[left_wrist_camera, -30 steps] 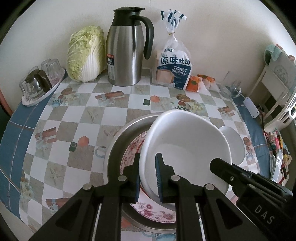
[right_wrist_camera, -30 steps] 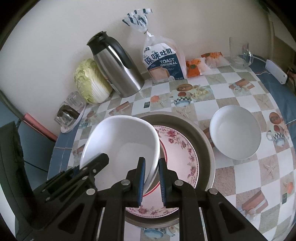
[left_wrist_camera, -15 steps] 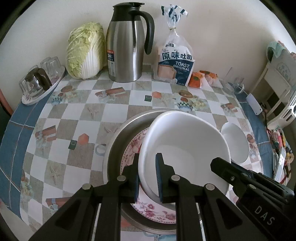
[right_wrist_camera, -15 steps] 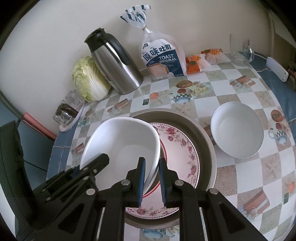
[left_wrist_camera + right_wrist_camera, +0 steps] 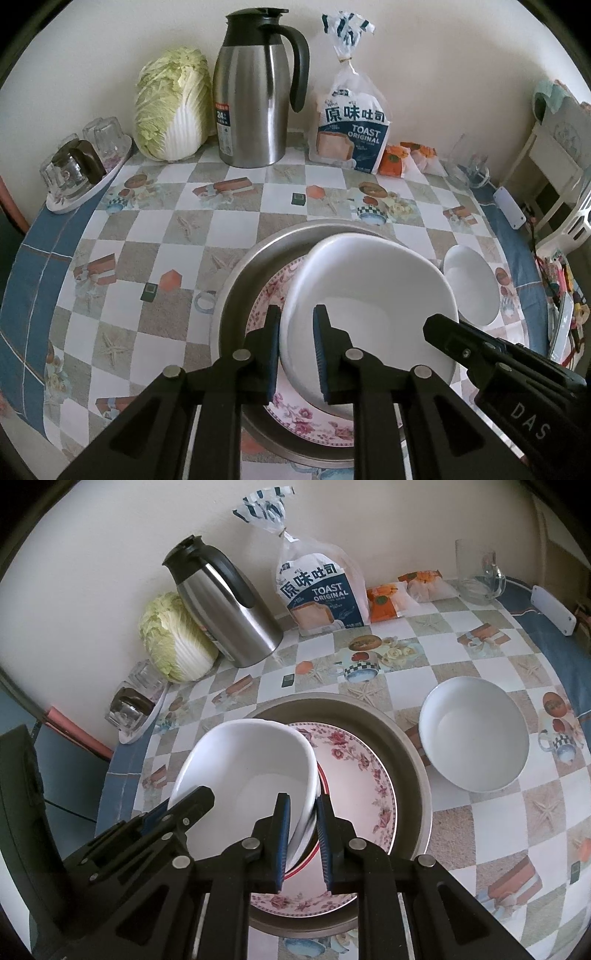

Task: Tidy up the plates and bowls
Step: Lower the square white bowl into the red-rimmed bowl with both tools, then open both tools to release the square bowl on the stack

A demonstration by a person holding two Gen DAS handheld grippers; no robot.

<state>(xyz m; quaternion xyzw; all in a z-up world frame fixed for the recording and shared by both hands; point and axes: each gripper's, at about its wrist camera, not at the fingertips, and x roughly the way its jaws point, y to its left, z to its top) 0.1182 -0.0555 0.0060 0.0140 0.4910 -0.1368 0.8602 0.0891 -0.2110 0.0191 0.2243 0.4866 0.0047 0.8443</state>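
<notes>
White glazed ceramic shows twice: one large white bowl (image 5: 369,302) held tilted over a flower-rimmed pink and white plate (image 5: 354,775), and one smaller white bowl (image 5: 474,734) standing alone on the checked tablecloth (image 5: 147,236), just beside the wide round metal basin (image 5: 406,746) that holds the plate. That makes two bowls, one plate and one basin.

Two grippers meet on the large bowl. The left gripper (image 5: 295,347) straddles the bowl's near-left rim; its jaws are opening, with the rim between them, the inner pad apart from the wall and the outer pad against it. The right gripper (image 5: 303,834) has its blue-padded fingers (image 5: 283,834) clamped on the opposite rim, so it grips the bowl. A red-edged rim shows just under the bowl at the right pads; whether it belongs to another dish I cannot tell.

Along the wall stand one pale green napa cabbage (image 5: 171,107), one steel carafe with a black handle (image 5: 251,92), one bag of toast bread (image 5: 351,122) and two orange snack packets (image 5: 402,594). A small tray of upturned clear glasses (image 5: 81,162) sits at the left edge; their count is hard to make out. The plate's centre is hidden by the bowl, and the basin's near edge is cut off behind the gripper arms.
</notes>
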